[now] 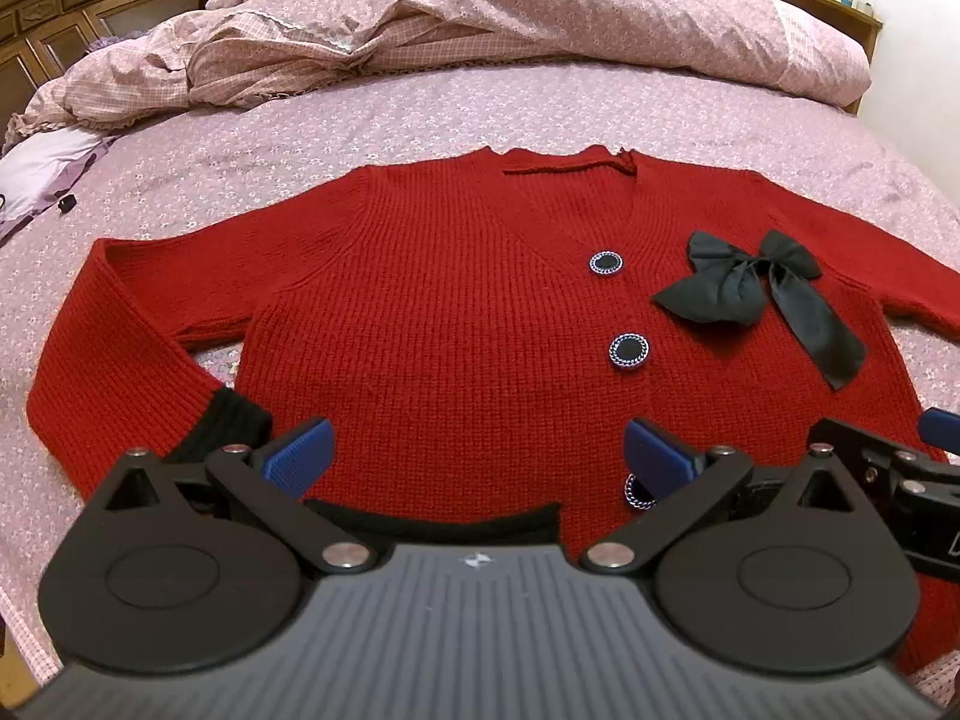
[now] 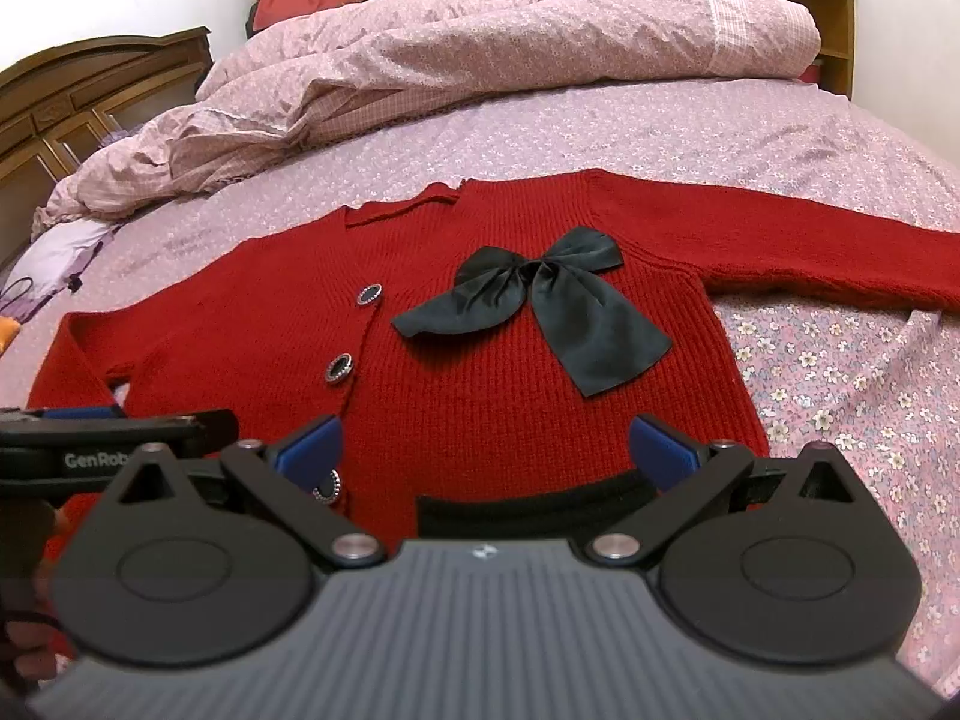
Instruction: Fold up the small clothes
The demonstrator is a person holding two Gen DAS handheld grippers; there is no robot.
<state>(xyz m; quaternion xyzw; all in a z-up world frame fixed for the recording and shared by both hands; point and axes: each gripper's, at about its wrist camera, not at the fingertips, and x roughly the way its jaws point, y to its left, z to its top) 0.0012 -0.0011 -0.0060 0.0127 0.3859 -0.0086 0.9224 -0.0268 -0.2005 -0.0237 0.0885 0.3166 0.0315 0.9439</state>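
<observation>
A red cardigan (image 1: 456, 324) lies flat and face up on the bed (image 1: 336, 120), neckline pointing toward the heaped quilt (image 1: 480, 18) and black-trimmed hem nearest the cameras, its sleeves spread across the bed. The left claw (image 1: 477, 450) and right claw (image 2: 486, 450) hover side by side over the hem, both spread wide and holding nothing.

Right gripper (image 2: 485, 450) jaws spread above red cardigan (image 2: 480, 384) hem.
</observation>
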